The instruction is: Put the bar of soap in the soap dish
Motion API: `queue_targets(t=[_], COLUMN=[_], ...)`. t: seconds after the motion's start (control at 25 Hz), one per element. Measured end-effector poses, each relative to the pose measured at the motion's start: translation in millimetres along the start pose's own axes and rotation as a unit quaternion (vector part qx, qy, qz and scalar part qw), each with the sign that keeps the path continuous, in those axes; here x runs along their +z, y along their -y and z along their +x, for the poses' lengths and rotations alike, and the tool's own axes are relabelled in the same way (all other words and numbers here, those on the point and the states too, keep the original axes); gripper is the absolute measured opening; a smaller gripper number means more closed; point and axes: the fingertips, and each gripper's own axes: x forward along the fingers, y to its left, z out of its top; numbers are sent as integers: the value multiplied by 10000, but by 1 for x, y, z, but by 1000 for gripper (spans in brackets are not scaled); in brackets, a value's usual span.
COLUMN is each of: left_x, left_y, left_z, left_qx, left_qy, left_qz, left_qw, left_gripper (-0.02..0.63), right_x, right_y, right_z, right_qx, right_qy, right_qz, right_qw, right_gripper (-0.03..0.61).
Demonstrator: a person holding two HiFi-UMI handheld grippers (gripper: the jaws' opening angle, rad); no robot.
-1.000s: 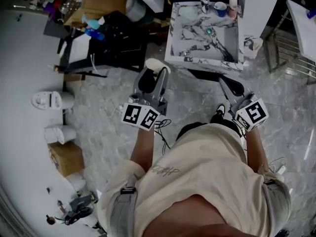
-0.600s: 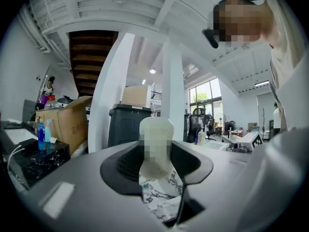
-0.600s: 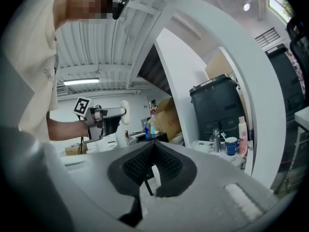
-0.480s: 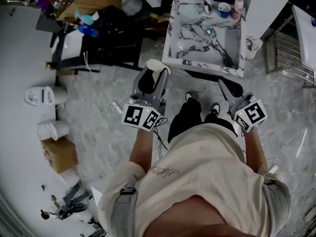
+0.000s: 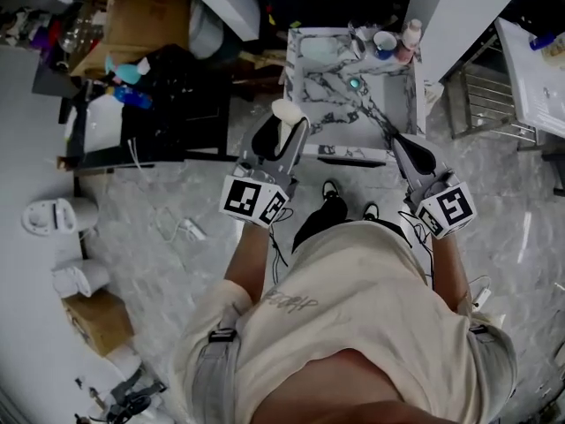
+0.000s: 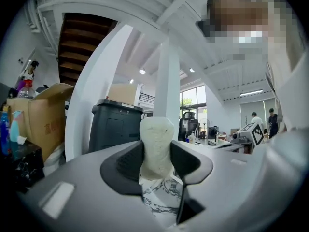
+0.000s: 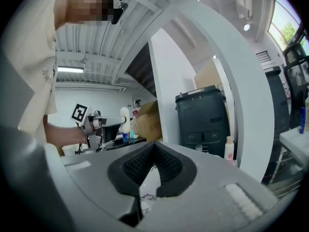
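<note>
Jaws of the left gripper (image 6: 155, 161) are clamped on the bar of soap (image 6: 155, 146). The pale, rough-faced bar stands on end between the two dark pads, and its rounded top pokes out well past them. The pads press on its lower half, which leaves the free end clear, likely so it can be lowered into something without the jaws getting in the way.

Right gripper (image 7: 153, 166): jaws together, nothing between them. It looks idle, held off to the side.

From the head view, the person stands at the near edge of a marble sink (image 5: 388, 117), shoes just short of its base. Both grippers are held at about the same height and point forward over the near rim. The left gripper (image 5: 278, 144) carries the soap (image 5: 288, 111) over the floor just outside the near-left corner of the sink. The right gripper (image 5: 411, 151) is near the near-right corner.

Soap dish: a pale greenish shallow shape (image 5: 320, 47) sits at the far-left corner of the sink top. I take this for the dish, though it is small and soft in the frame. A cup (image 5: 384, 41) and a bottle (image 5: 410, 32) stand along the back edge to its right.

Judgement: this is the carry stage, with the bar gripped and not yet placed. The soap is on the same side as the dish, so a forward reach with the left arm should do. The cup and bottle are well away from that path.
</note>
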Motion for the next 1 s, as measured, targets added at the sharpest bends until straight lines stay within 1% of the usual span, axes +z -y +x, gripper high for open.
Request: queue_targets(t=[0.12,0.24,0.36,0.48,0.64,0.76,0.88,1.0], left_x=[-7,-20,-27,-33,-42,-45,-40,-34], left_y=[-14,-33,-52,-61,-62,-63,-60,-51], left_z=[15,25,37,44,54,64,72,82], left_qx=[-307,-584,-731,-829,-899,-885,-750,-578], left_qy=[-76,-107,-164,-221,-327,-378,-405,-484], left_qz=[-3,-241,-385,-482,-595,-601,-499,-283], left_qw=[9995,9979,9964,9951,9936,9935,9951,9968], left_gripper=[196,196,196,196,196,196,196,196], right_x=[13,14,15,11,7,8,9,11], right_y=[3,6,9,9,14,23,35,52], right_z=[18,31,43,46,44,44,42,37], right_qx=[-288,-648,-861,-1026,-1122,-1092,-1007,-933], right_qy=[117,-31,-96,-131,-256,-194,-71,20], right_qz=[-62,-228,-197,-117,-130,-111,-42,57], right_qw=[9995,9976,9960,9946,9933,9938,9949,9956], right_gripper=[0,0,0,0,0,0,0,0])
